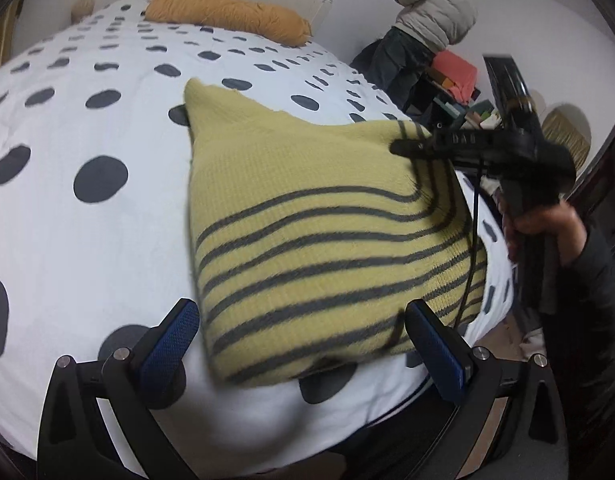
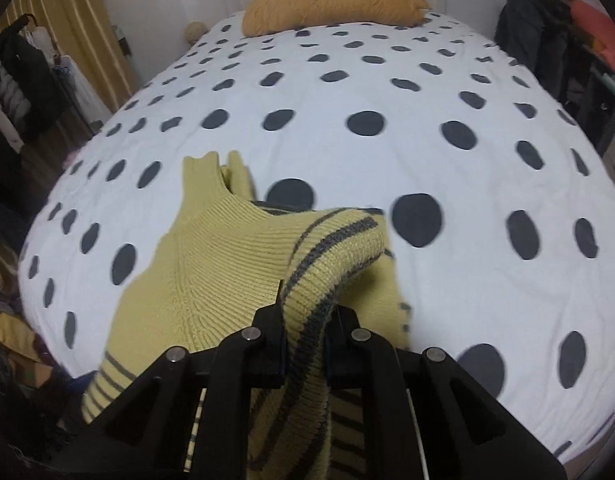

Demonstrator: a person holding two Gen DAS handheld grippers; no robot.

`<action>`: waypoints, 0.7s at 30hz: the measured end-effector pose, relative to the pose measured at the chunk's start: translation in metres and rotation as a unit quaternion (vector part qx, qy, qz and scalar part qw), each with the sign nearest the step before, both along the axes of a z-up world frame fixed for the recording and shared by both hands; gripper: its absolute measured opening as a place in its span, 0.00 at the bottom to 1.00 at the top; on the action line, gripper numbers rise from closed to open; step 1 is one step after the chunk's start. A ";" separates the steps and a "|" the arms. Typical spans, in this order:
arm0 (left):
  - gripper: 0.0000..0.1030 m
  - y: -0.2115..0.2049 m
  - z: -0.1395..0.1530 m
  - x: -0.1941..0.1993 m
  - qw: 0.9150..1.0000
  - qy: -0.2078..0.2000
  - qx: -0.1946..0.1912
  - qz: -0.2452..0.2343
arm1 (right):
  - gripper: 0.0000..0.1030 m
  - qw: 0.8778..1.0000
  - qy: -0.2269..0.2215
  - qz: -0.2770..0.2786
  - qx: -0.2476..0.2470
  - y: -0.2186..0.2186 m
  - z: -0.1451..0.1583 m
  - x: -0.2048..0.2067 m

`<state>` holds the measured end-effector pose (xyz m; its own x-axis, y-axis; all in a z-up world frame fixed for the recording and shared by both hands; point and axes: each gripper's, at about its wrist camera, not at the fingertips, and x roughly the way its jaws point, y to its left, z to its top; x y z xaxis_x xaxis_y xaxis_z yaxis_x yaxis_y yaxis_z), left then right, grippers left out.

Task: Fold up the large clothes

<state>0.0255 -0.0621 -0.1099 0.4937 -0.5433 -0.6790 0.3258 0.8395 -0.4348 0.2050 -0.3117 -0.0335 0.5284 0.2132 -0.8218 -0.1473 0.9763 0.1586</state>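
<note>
Right tool (image 2: 305, 320) clamped on striped sweater (image 1: 307, 232) edge; left tool (image 1: 303, 344) gaped empty. Best carried low over bed (image 2: 387, 80), edges matched w/o bunching.

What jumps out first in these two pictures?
A yellow knitted sweater with grey stripes lies on a white bedspread with dark polka dots. The right gripper pinches its striped edge, while the left gripper is open at its near hem. An orange bolster pillow lies at the headboard.

Left gripper (image 1: 301, 344): black linkage frame, silver pivot screws, blue textured pads (image 1: 175, 340).
Right gripper (image 2: 305, 316): black arms, round silver screws, thin black cable.
Sleeve (image 1: 587, 304): dark, long.
</note>
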 end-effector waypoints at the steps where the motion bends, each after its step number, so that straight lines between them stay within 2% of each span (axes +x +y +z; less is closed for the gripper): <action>1: 0.99 0.003 0.000 0.000 1.000 0.003 -0.005 0.002 | 0.12 1.000 -0.002 -0.009 -0.002 -0.006 -0.002 -0.001; 3: 0.99 0.004 -0.001 -0.002 1.000 0.002 -0.010 0.002 | 0.13 0.999 0.005 -0.041 0.013 -0.027 -0.015 -0.001; 5: 0.99 0.001 -0.002 -0.002 1.000 0.005 -0.005 -0.002 | 0.14 0.996 0.041 -0.061 0.043 -0.042 -0.045 0.004; 7: 1.00 -0.008 -0.006 -0.003 0.999 0.003 0.034 -0.007 | 0.16 0.993 0.054 -0.065 0.079 -0.042 -0.068 0.001; 8: 1.00 -0.012 -0.009 -0.002 0.998 0.004 0.061 -0.006 | 0.18 0.993 0.045 -0.066 0.092 -0.042 -0.069 -0.002; 10: 1.00 -0.013 -0.015 -0.003 0.996 0.007 0.088 0.000 | 0.30 0.989 0.039 -0.070 0.123 -0.045 -0.063 -0.008; 12: 0.99 -0.003 -0.020 -0.005 0.998 0.023 0.065 0.002 | 0.34 0.982 0.038 -0.083 0.163 -0.049 -0.051 -0.017; 14: 0.99 0.010 -0.023 -0.009 0.999 0.028 0.037 0.006 | 0.35 0.982 0.028 -0.093 0.164 -0.047 -0.037 -0.032; 16: 0.99 0.018 -0.025 -0.013 0.999 0.027 0.030 0.008 | 0.36 0.983 0.003 -0.093 0.156 -0.043 -0.021 -0.053; 18: 0.99 0.024 -0.029 -0.017 0.999 0.027 0.040 0.015 | 0.45 0.981 -0.024 -0.085 0.170 -0.034 -0.003 -0.080; 20: 0.99 0.029 -0.032 -0.015 0.999 0.026 0.036 0.015 | 0.50 0.968 -0.036 -0.049 0.242 -0.021 0.004 -0.107; 21: 0.99 0.028 -0.032 -0.015 0.999 0.027 0.036 0.010 | 0.52 0.960 -0.025 -0.031 0.279 -0.014 0.001 -0.114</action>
